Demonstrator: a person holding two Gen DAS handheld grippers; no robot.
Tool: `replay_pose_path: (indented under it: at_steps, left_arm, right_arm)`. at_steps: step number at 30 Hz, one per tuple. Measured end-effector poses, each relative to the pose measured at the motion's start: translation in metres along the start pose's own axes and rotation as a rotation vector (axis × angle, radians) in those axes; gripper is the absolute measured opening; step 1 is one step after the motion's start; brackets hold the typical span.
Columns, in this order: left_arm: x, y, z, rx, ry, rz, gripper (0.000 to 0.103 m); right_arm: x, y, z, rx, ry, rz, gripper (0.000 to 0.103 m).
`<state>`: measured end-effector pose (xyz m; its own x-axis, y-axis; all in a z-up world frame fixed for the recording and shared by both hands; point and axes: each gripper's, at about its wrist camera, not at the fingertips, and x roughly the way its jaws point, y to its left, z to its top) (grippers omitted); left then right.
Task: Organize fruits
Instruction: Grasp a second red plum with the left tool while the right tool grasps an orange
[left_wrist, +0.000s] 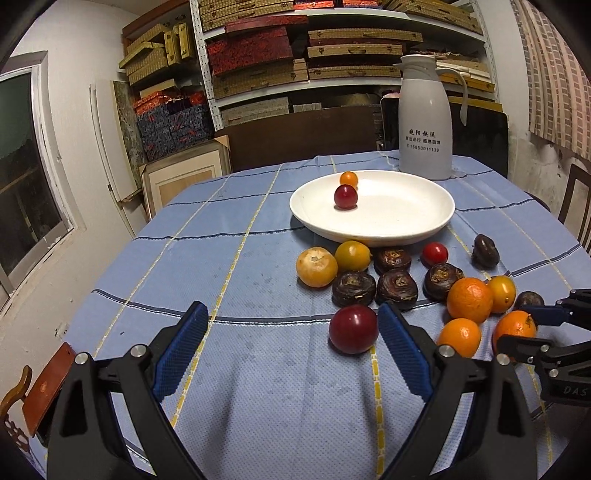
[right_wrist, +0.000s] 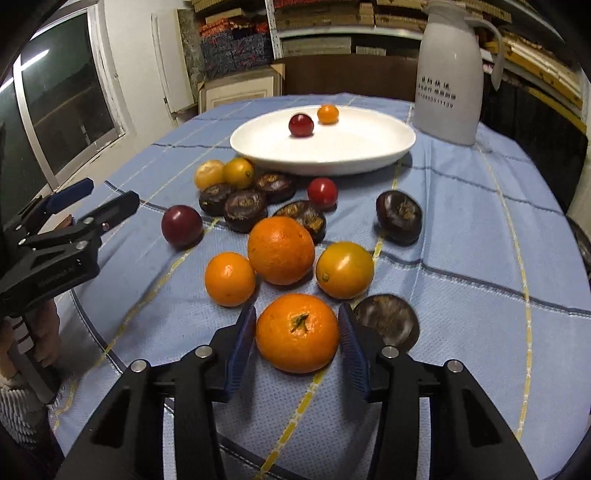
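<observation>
A white plate (left_wrist: 406, 229) (right_wrist: 369, 162) on the blue checked tablecloth holds a red fruit (left_wrist: 345, 196) and a small orange fruit (left_wrist: 348, 178). In front of it lie several oranges, yellow fruits, red fruits and dark water chestnuts. My left gripper (left_wrist: 291, 328) is open wide, with a dark red fruit (left_wrist: 353, 329) (right_wrist: 181, 226) just inside its right finger. My right gripper (right_wrist: 297, 332) has its jaws on both sides of a mandarin (right_wrist: 297, 332) (left_wrist: 515, 328) that rests on the cloth; whether the pads press it I cannot tell.
A white thermos jug (left_wrist: 424, 122) (right_wrist: 448, 74) stands behind the plate at the right. Shelves of boxes fill the back wall. A window is at the left. A wooden chair (left_wrist: 44, 387) stands at the table's left edge.
</observation>
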<state>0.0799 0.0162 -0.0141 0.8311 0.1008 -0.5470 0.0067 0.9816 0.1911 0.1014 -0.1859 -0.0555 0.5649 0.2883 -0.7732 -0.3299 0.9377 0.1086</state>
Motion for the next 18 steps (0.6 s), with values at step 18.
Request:
replay_pose_path:
  at_steps: [18]
  left_arm:
    - [0.005, -0.021, 0.002, 0.064, 0.025, 0.003, 0.091]
  right_arm:
    - [-0.032, -0.048, -0.010, 0.164, -0.133, 0.099, 0.045]
